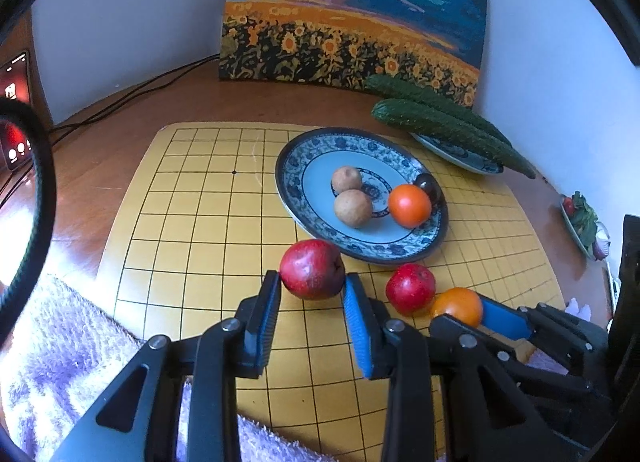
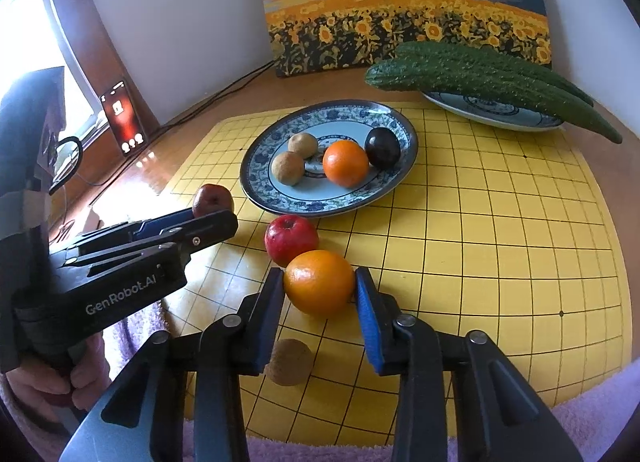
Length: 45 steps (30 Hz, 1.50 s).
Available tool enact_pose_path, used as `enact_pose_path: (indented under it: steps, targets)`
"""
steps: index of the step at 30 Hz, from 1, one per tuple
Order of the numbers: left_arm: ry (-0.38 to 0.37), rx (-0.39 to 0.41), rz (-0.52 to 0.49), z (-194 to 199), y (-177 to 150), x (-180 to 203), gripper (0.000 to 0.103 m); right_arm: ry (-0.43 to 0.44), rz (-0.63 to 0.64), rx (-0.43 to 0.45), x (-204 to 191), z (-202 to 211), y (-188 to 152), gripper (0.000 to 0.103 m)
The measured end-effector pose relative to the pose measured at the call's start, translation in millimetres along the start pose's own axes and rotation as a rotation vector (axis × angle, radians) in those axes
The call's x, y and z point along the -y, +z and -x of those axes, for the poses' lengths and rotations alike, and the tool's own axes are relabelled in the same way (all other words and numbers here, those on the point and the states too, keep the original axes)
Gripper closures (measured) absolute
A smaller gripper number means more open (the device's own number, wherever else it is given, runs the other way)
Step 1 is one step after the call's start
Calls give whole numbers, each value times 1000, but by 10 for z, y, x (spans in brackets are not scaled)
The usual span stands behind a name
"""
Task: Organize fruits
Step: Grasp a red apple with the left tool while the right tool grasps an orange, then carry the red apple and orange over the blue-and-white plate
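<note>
Left claw [image 1: 311,284] clamped on a dark red apple [image 1: 312,268] just off the near rim of the blue-patterned plate [image 1: 292,186], above the yellow grid mat [image 1: 192,198]. Right claw [image 2: 320,288] gripping an orange [image 2: 319,281], touching a second red apple [image 2: 291,238]. On the plate: two brown fruits, another orange [image 2: 345,162], a dark plum [image 2: 382,146].

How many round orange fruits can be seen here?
2. One round orange fruit lies on the blue patterned plate; the other orange fruit is on the yellow grid mat, between the right gripper fingers.
</note>
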<state>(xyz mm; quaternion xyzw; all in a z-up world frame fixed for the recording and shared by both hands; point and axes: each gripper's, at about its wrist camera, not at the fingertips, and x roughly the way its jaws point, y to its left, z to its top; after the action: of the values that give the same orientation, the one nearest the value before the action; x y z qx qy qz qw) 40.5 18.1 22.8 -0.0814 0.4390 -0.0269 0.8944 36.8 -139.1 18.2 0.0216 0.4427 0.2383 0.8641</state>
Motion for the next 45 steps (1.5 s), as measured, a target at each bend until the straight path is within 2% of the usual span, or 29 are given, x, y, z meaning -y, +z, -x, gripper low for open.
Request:
enact_pose_path:
  steps: [17, 22, 31, 45]
  targets:
    - [-29, 15, -18, 156, 69, 127, 69, 3, -14, 46, 60, 147, 8, 67]
    - [-51, 11, -13, 174, 167, 145, 69, -8, 0, 66, 75, 203, 101, 67]
    - [-34, 33, -49, 196, 359, 222, 69, -21, 30, 82, 98, 215, 312, 67]
    - [-24, 35, -71, -12, 648, 269, 69, -49, 65, 89, 132, 104, 664, 67]
